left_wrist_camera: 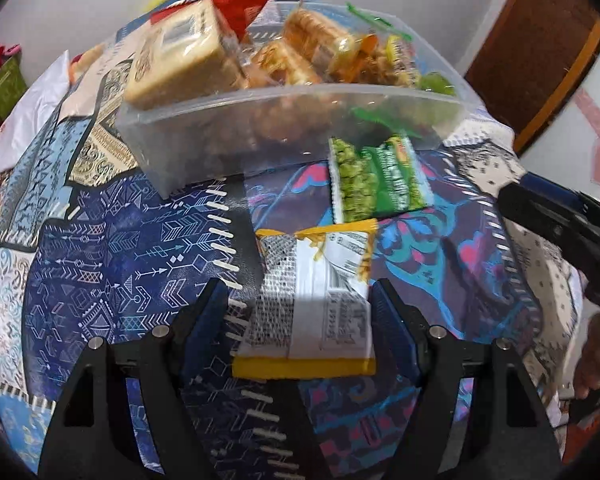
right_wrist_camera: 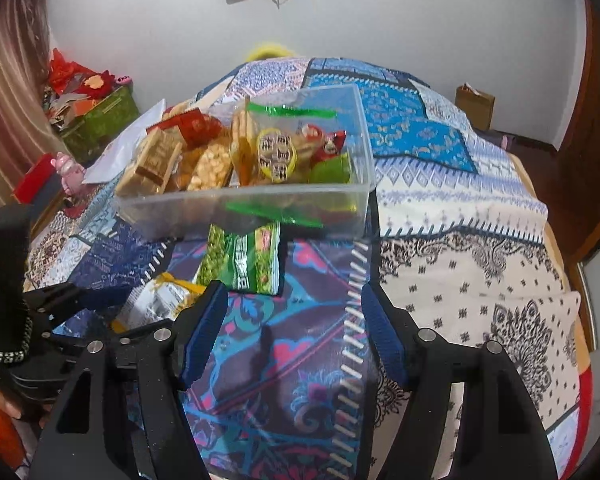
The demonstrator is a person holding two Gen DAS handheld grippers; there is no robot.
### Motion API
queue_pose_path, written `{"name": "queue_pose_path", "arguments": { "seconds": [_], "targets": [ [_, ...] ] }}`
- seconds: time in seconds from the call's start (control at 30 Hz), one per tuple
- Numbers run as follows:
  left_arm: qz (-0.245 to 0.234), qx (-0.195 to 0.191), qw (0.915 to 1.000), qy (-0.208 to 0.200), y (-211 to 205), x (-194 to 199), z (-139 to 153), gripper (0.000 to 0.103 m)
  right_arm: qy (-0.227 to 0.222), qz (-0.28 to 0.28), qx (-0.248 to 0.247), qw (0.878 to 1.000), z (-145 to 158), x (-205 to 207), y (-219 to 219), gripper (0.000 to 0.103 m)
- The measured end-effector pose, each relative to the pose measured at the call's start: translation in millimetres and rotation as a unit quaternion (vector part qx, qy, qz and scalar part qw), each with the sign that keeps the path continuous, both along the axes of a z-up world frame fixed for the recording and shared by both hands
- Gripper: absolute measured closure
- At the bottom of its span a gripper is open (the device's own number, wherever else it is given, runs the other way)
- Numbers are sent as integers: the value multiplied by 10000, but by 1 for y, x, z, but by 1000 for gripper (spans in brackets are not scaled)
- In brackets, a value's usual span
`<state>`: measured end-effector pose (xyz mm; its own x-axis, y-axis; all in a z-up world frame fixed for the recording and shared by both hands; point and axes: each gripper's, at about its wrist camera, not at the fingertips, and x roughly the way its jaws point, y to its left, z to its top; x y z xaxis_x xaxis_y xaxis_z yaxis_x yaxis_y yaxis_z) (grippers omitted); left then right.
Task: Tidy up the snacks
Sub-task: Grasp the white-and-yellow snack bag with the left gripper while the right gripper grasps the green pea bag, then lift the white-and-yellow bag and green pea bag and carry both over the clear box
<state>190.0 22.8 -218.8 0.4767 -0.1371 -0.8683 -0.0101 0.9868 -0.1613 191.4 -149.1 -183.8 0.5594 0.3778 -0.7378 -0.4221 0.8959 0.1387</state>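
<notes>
A: Closing on the yellow-edged packet (left_wrist_camera: pixel 316 300) looks like the next move for the left hand-held gripper (left_wrist_camera: pixel 300 322). Its jaws stand released, one blue pad on each side of the packet, neither pressing it as far as I can tell. What could spoil that?

B: The packet lies flat on the patchwork bedspread (left_wrist_camera: pixel 120 248), which is soft. If the pads come down too shallow they may slide over the foil; too deep and they pinch cloth along with it. The packet also looks slightly askew between the pads, so it could twist out.

A: And the right hand-held gripper (right_wrist_camera: pixel 292 328)?

B: Released too, with nothing between its pads, only bedspread below. The green pea packet (right_wrist_camera: pixel 244 260) lies ahead of it, its far edge against the clear plastic tub (right_wrist_camera: pixel 364 184). Nudging that tub is a risk; it is heaped, and the tan box (right_wrist_camera: pixel 152 164) at its left end leans high on the rim, so a bump could tip it out.

A: The two tools are near each other.

B: Yes, each shows at the edge of the other's view, so they could collide if both reach for the tub together.

A: What can't you make out?

B: The lower layer of snacks is blurred behind the tub's frosted wall. The packet print is unreadable. The bed's near edge is cut off, and only part of one hand (left_wrist_camera: pixel 592 356) shows.
</notes>
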Motion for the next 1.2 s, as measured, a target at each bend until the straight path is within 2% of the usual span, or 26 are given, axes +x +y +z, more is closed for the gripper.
{"name": "queue_pose_path", "arguments": {
  "seconds": [0.03, 0.13, 0.17, 0.4, 0.53, 0.67, 0.83, 0.9, 1.0, 1.2],
  "targets": [
    [7, 38, 10000, -39, -1, 0, -1, 30, 44, 2, 12, 10000, -2, 1, 1, 37],
    [4, 155, 9997, -192, -2, -2, -1, 48, 140, 48, 43, 9999, -6, 3, 6, 37],
    [2, 159, 9997, -209, -1, -3, -1, 51, 150, 77, 29, 9999, -7, 3, 10, 37],
    [281, 0, 9991, -316, 28, -12, 4, 52, 261, 291, -42, 9992, -17, 16, 39, 37],
    [457, 55, 9982, -393, 44, -18, 7, 52, 331, 388, -134, 9986, -24, 28, 56, 37],
    [448, 19, 9980, -435, 51, -25, 7, 52, 593, 471, -227, 9969, -38, 39, 71, 37],
    [482, -75, 9978, -456, 53, -25, 6, 52, 521, 498, -395, 9966, -43, 38, 81, 30],
    [501, -91, 9977, -446, 53, -25, 6, 52, 463, 511, -407, 9968, -42, 37, 81, 42],
    [488, -95, 9977, -469, 52, -25, 8, 52, 465, 493, -256, 9974, -39, 34, 75, 52],
    [477, -106, 9970, -599, 49, -27, 21, 52, 425, 421, -42, 9982, -30, 26, 55, 65]
  ]
}}
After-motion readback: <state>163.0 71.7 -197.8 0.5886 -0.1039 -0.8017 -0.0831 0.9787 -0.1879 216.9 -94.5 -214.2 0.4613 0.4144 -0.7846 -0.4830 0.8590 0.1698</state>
